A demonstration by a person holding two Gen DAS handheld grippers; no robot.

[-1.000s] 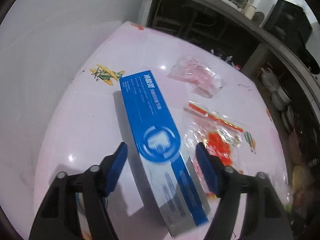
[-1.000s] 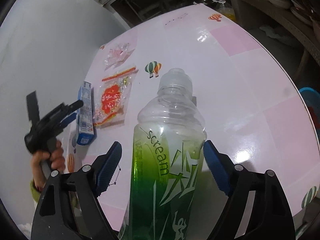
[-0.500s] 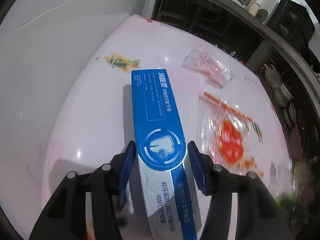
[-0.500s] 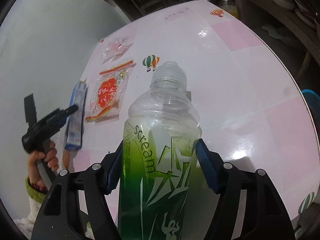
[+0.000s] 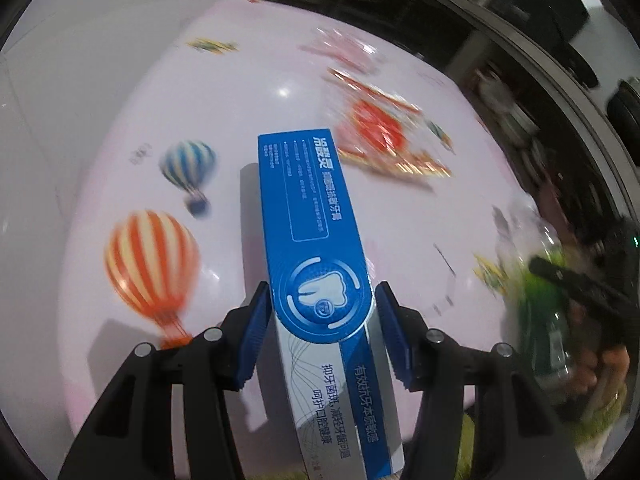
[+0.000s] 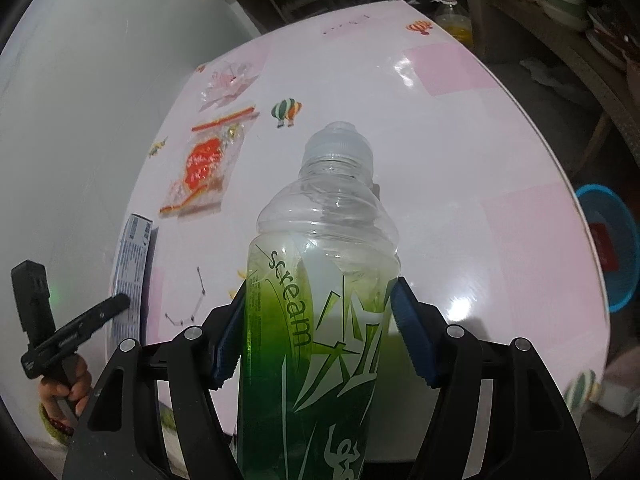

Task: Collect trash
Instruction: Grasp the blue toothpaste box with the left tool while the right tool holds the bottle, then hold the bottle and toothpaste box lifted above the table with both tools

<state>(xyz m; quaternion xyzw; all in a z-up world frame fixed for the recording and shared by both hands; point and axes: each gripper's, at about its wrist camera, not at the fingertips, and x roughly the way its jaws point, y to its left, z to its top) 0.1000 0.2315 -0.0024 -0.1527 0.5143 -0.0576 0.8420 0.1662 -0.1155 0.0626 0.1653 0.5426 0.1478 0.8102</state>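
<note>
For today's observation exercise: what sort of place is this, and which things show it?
Probably a home kitchen or dining area: a table under a balloon-print cloth, stacked bowls on a shelf, and an oil bottle beyond it.

left gripper (image 5: 320, 336): blue pads pressed on both sides of the toothpaste box (image 5: 316, 264), box running forward between fingers | right gripper (image 6: 320, 332): pads clamped on the green bottle (image 6: 320, 300), neck pointing forward

pink table (image 6: 460, 152) bearing red wrapper (image 6: 204, 168), clear wrapper (image 6: 228, 80)
</note>
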